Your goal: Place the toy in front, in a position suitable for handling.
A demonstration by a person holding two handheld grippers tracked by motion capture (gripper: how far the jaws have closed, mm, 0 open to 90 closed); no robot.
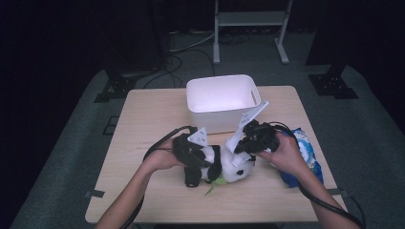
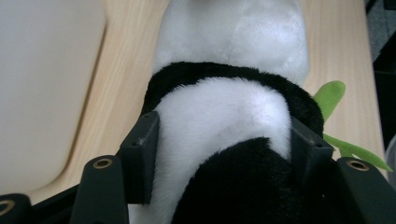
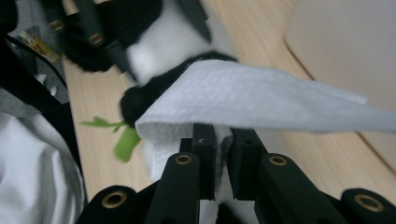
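A black and white plush panda (image 1: 231, 168) lies on the wooden table (image 1: 143, 124), with a green felt leaf (image 1: 217, 181) at its front. My left gripper (image 1: 201, 164) is shut on its body; in the left gripper view both pads (image 2: 142, 149) press into the fur of the panda (image 2: 224, 116). My right gripper (image 1: 242, 145) hovers just over the panda's head, shut on a white wipe (image 1: 250, 119) that sticks up toward the bin. In the right gripper view the wipe (image 3: 252, 95) spreads out above the closed jaws of that gripper (image 3: 223, 154), with the panda (image 3: 163, 42) behind it.
A white plastic bin (image 1: 222, 98) stands at the middle back of the table, close behind both grippers. A blue wipe packet (image 1: 305, 157) lies on the right under the person's right hand. Dark floor, cables and a metal stand lie beyond the table.
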